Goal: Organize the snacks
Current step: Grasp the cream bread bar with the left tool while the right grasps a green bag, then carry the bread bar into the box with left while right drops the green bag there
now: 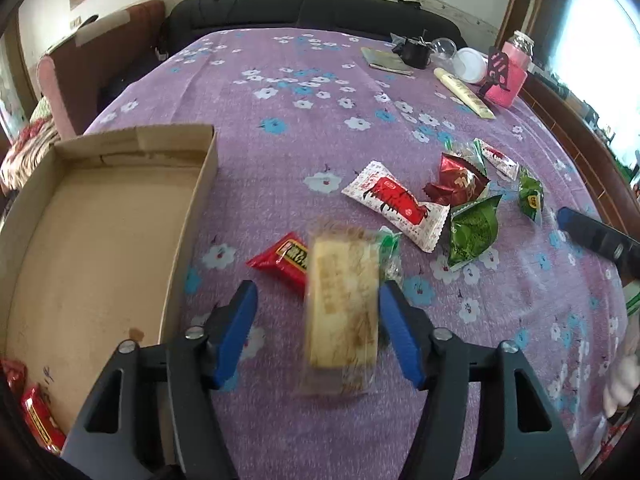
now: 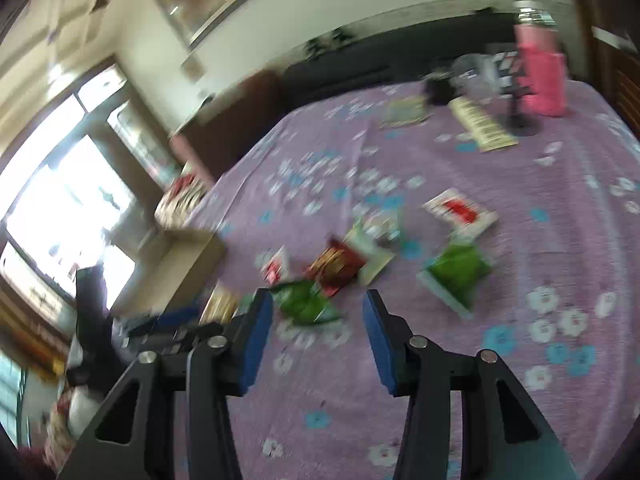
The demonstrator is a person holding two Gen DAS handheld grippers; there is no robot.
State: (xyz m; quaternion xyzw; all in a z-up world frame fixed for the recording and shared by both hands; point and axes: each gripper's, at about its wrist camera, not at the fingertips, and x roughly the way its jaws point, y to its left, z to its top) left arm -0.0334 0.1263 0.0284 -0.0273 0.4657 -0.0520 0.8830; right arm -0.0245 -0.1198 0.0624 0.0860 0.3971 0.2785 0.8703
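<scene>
My left gripper (image 1: 319, 286) stands open over the purple flowered cloth (image 1: 280, 120). A blurred yellow cake packet (image 1: 344, 300) lies between its blue pads; the right pad is at its edge and the left pad is apart from it. A red packet (image 1: 280, 260) lies just beyond it. More snacks sit to the right: a white-and-red packet (image 1: 396, 200), a dark red one (image 1: 456, 180) and a green one (image 1: 476, 232). My right gripper (image 2: 318, 300) is open and holds nothing. A green packet (image 2: 304, 304) lies on the cloth at its tips.
An open cardboard box (image 1: 208, 184) stands at the left, with red packets (image 1: 36, 416) in its near corner. At the far right of the table are a pink jar (image 1: 508, 76), a long yellow tube (image 1: 464, 92) and a notebook (image 1: 386, 60). A black sofa (image 1: 300, 12) stands behind the table.
</scene>
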